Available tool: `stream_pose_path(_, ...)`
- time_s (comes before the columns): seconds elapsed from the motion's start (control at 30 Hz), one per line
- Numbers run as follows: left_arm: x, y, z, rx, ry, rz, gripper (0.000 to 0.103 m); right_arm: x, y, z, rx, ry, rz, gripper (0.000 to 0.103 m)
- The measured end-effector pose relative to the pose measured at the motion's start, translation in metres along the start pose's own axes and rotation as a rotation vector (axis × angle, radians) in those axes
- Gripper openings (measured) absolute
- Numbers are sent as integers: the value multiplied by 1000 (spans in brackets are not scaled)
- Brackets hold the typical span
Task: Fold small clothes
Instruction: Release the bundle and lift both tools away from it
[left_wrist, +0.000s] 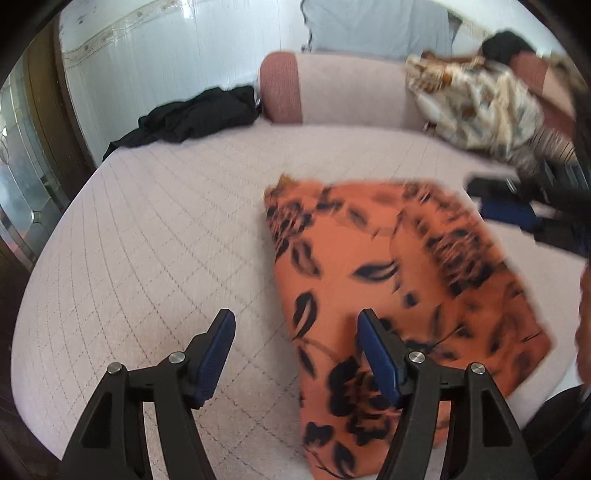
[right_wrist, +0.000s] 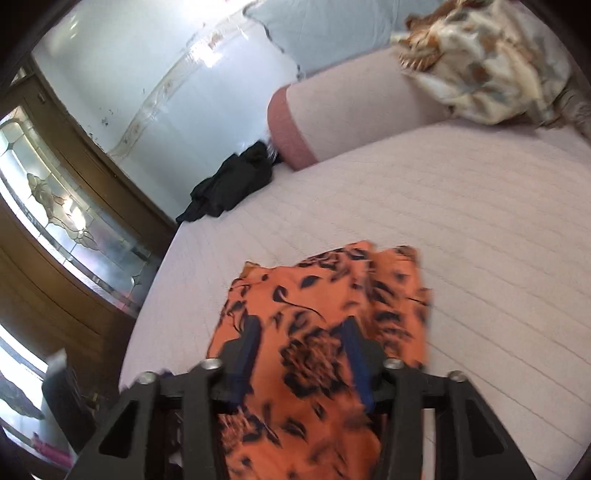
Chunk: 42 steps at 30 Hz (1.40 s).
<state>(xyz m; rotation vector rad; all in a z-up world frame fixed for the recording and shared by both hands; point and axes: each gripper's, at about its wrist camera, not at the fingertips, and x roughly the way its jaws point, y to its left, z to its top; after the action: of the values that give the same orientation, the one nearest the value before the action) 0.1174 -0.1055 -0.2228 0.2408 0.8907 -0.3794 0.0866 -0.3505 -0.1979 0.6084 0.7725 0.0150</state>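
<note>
An orange garment with a dark flower print (left_wrist: 388, 280) lies folded into a rough rectangle on the pink quilted bed (left_wrist: 147, 240). My left gripper (left_wrist: 295, 321) stands open at the garment's near left edge. Its right finger is over the cloth and its left finger over bare quilt, and nothing is pinched. My right gripper (left_wrist: 509, 210) is a dark blur past the garment's far right corner. In the right wrist view the garment (right_wrist: 317, 295) lies flat beneath my right gripper (right_wrist: 301, 328). Its jaws are apart and the pads do not press on the cloth.
A crumpled black garment (left_wrist: 195, 118) lies at the bed's far left by the wall. A pink bolster (left_wrist: 332, 88) runs along the back, with a cream and brown patterned cloth (left_wrist: 476, 107) heaped at its right. A wooden door with glass (right_wrist: 55, 206) stands left of the bed.
</note>
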Motion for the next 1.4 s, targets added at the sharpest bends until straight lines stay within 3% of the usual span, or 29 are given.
stream_pose_path(0.1, 9, 7, -7, -14, 26, -14, 74, 54, -19, 3, 143, 132, 15, 39)
stream_pose_path(0.17, 6, 9, -5, -18, 27, -15, 74, 84, -43, -6, 247, 206, -32, 27)
stream_pose_path(0.23, 0, 8, -3, -10, 9, 2, 74, 77, -48, -5, 263, 178, 12, 27)
stream_pose_path(0.33, -11, 6, 1, -7, -10, 14, 74, 51, -43, -7, 233, 174, 11, 29)
stream_pose_path(0.5, -44, -1, 7, 3, -98, 29, 74, -2, -29, -32, 153, 163, 42, 29)
stream_pose_path(0.63, -72, -5, 12, 6, -151, 27, 74, 6, -26, -72, 83, 226, -36, 30)
stream_pose_path(0.83, -109, -8, 23, 21, -214, 42, 74, -14, -11, -72, 61, 211, -66, 29)
stream_pose_path(1.1, -153, -9, 29, 7, -277, 76, 77, -95, 40, -61, -84, 18, -107, 30)
stream_pose_path(1.17, -165, -11, 28, 6, -292, 86, 82, -115, 53, -60, -128, -30, -131, 37)
stream_pose_path(1.2, -171, -11, 28, 3, -304, 90, 85, -127, 59, -63, -149, -56, -143, 55)
stream_pose_path(1.27, -184, -12, 27, -1, -328, 99, 88, -147, 67, -65, -172, -113, -149, 78)
stream_pose_path(1.4, -206, -15, 27, -5, -355, 124, 90, -181, 84, -77, -259, -199, -221, 78)
